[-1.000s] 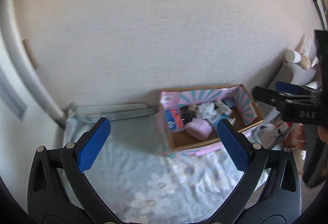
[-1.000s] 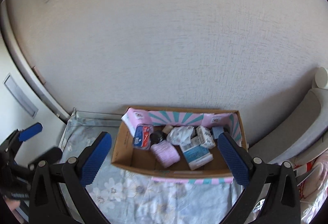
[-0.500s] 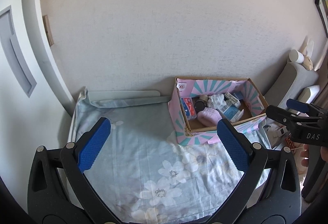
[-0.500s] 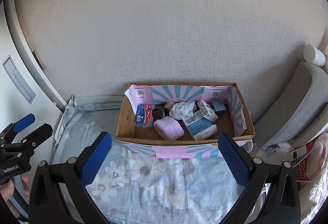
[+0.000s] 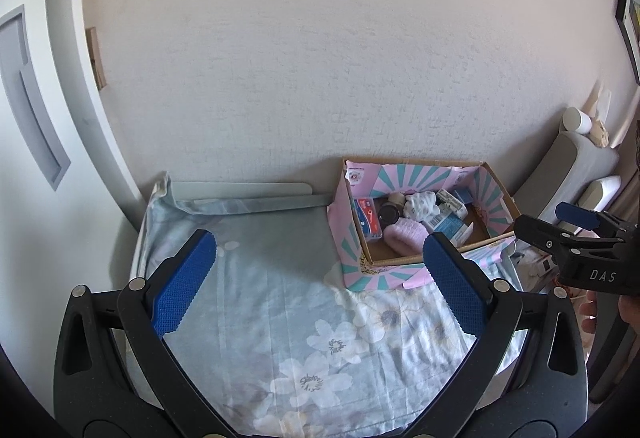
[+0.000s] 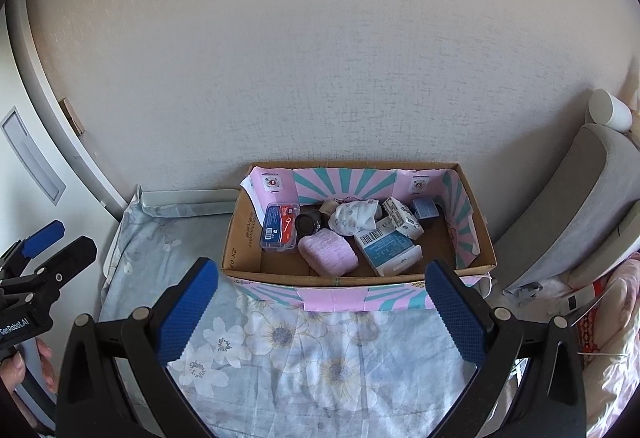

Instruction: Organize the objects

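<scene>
A cardboard box (image 6: 240, 238) (image 5: 500, 193) lined with pink and teal paper stands against the wall on a floral-clothed table (image 6: 280, 350) (image 5: 260, 310). Inside lie a pink fuzzy bundle (image 6: 328, 252) (image 5: 404, 236), a clear case with a blue and red card (image 6: 280, 228), a black jar (image 6: 307, 224), a white patterned cloth (image 6: 354, 215) and small cartons (image 6: 386, 246). My right gripper (image 6: 326, 302) hangs open above the box's near wall, holding nothing. My left gripper (image 5: 320, 278) is open over the bare cloth, left of the box. Each gripper shows at the other view's edge.
A grey padded chair back (image 6: 560, 213) stands right of the table, with a white cylinder (image 6: 610, 113) on top. Pink fabric and clutter (image 6: 600, 318) lie at the lower right. A white door frame (image 5: 68, 77) borders the left. A hand (image 6: 16, 366) grips the left tool.
Both grippers have pulled back and tilted down, so more of the floral cloth shows and the box sits farther off. Both stayed open.
</scene>
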Demonstrator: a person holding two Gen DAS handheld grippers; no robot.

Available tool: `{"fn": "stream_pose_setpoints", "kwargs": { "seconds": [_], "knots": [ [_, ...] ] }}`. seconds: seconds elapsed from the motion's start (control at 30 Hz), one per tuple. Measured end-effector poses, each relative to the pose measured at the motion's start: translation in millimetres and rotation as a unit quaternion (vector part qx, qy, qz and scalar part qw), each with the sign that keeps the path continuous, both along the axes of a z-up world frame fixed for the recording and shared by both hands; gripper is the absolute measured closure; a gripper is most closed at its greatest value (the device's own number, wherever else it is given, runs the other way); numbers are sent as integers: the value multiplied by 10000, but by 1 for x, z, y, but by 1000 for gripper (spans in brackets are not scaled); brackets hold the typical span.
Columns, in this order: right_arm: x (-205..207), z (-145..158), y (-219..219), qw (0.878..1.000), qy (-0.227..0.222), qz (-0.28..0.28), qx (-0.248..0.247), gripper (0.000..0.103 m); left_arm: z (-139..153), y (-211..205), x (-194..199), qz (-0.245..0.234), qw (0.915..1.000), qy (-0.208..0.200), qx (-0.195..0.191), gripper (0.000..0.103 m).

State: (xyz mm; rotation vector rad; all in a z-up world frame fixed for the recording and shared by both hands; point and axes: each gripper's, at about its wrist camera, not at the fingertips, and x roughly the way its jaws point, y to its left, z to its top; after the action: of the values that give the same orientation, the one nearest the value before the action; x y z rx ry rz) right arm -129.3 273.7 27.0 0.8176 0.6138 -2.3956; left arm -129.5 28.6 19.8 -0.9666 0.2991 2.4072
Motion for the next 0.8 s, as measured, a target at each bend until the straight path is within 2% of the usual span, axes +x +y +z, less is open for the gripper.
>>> {"fn": "stream_pose_setpoints", "kwargs": {
  "seconds": [0.8],
  "knots": [
    [-2, 7, -5, 9999, 66, 49, -69, 0, 3, -1, -5, 186, 9998, -2, 100, 0]
  ]
}}
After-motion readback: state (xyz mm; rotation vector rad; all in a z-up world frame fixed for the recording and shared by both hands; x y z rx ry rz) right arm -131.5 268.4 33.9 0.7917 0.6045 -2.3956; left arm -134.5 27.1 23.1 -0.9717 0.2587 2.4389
